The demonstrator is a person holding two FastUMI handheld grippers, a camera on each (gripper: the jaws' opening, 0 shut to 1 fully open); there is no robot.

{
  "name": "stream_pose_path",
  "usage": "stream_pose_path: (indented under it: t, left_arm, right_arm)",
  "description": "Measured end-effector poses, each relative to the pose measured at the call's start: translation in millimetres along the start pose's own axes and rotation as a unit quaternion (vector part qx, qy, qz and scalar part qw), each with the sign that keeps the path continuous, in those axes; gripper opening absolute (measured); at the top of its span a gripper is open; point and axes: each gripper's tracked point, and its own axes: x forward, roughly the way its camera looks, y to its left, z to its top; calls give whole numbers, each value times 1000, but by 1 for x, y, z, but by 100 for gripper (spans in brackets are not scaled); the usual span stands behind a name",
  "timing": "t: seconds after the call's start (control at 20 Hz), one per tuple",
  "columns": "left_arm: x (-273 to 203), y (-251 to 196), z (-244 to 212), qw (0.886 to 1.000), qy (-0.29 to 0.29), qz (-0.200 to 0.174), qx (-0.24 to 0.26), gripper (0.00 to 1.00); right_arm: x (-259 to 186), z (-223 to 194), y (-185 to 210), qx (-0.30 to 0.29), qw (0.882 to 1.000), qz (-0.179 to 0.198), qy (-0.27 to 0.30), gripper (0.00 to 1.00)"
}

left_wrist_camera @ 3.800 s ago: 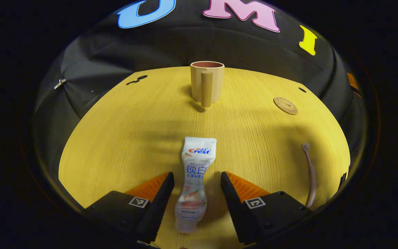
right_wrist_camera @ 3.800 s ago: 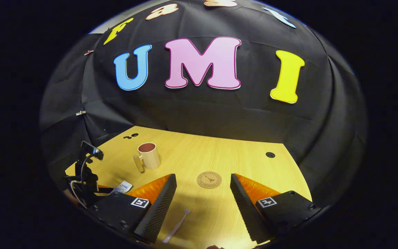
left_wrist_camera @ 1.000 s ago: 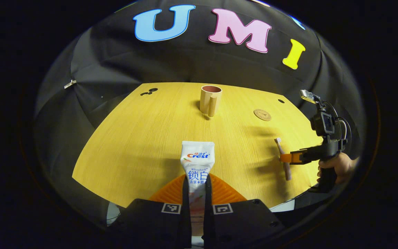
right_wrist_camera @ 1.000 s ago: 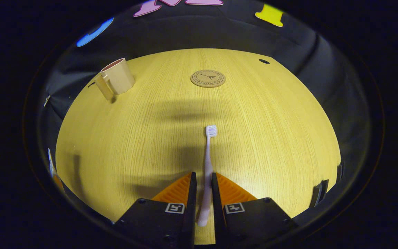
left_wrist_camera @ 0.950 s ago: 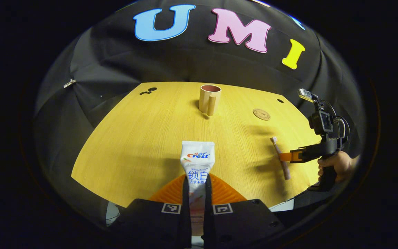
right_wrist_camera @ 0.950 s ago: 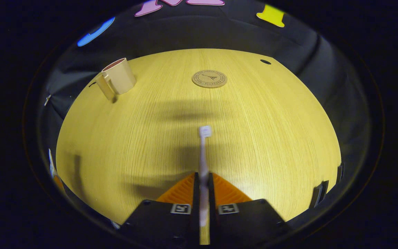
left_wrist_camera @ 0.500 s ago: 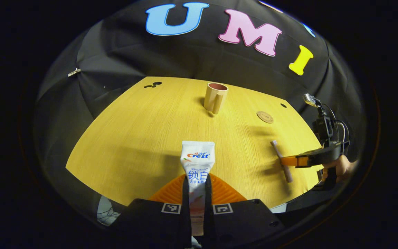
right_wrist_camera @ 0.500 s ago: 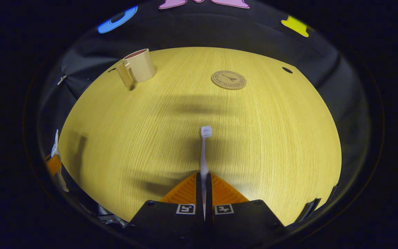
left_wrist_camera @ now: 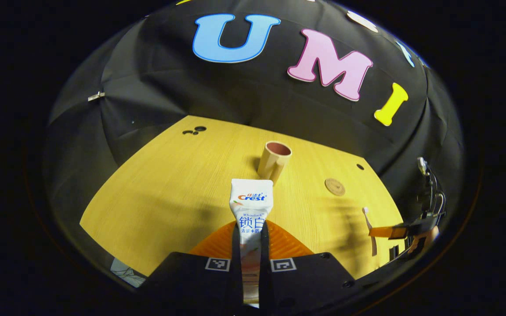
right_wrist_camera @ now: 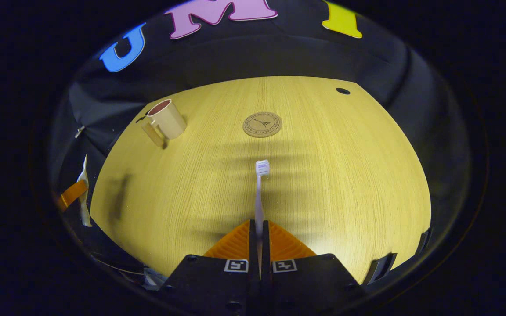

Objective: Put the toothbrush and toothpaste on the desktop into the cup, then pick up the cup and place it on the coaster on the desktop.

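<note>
The desk [right_wrist_camera: 345, 175] is carrying the cup [left_wrist_camera: 275, 158], standing upright and empty, straight ahead of the left gripper [left_wrist_camera: 250, 232] — this one is nearer. Its jaws are squeezing the toothpaste [left_wrist_camera: 250, 206], long axis pointing at the cup. The right gripper [right_wrist_camera: 258, 232] is clamping the toothbrush [right_wrist_camera: 259, 193], bristles forward — the cup is lying far to its left, the coaster [right_wrist_camera: 262, 124] ahead.

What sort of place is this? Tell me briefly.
Probably a staged recording booth, not a real bathroom: black cloth wall behind a bare wooden desk, where only a cup and a coaster stand.
</note>
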Motion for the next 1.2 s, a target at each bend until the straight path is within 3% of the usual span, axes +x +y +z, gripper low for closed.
stream_pose_path:
  t: [0.3, 0.35, 0.4, 0.6, 0.7, 0.75, 0.8, 0.9, 1.0, 1.05, 1.2]
  left_arm:
    - [35, -22, 75, 998, -56, -9, 2, 19]
    - [42, -27, 86, 998, -63, -10, -4, 24]
    - [49, -32, 97, 997, -71, -12, -11, 19]
    - [83, -47, 137, 994, -105, -13, -27, 19]
    - [102, -50, 152, 992, -118, -7, -44, 19]
    - [112, -54, 157, 991, -122, -8, -58, 14]
    - [122, -56, 164, 989, -127, -9, -71, 19]
    - [143, -57, 176, 987, -137, -6, -85, 14]
    - [162, -57, 189, 984, -151, -6, -89, 19]
    - [172, -59, 195, 983, -161, -9, -92, 14]
    - [201, -62, 208, 978, -183, -21, -98, 19]
  right_arm:
    - [-19, 16, 7, 3, 999, 36, -15, 5]
    - [-20, 20, 7, -2, 999, 39, -17, 5]
    - [-20, 23, 7, -5, 999, 43, -19, 5]
    - [-14, 39, 4, 14, 998, 54, -19, 5]
    - [-8, 46, 1, 22, 998, 59, -15, 5]
    - [-4, 49, -3, 22, 998, 58, -13, 5]
    - [-2, 52, -5, 21, 998, 60, -11, 5]
    - [3, 60, -11, 16, 998, 62, -14, 5]
    - [7, 63, -14, 19, 998, 67, -8, 5]
    - [9, 64, -14, 25, 997, 72, -3, 5]
    - [17, 65, -13, 35, 996, 82, 11, 5]
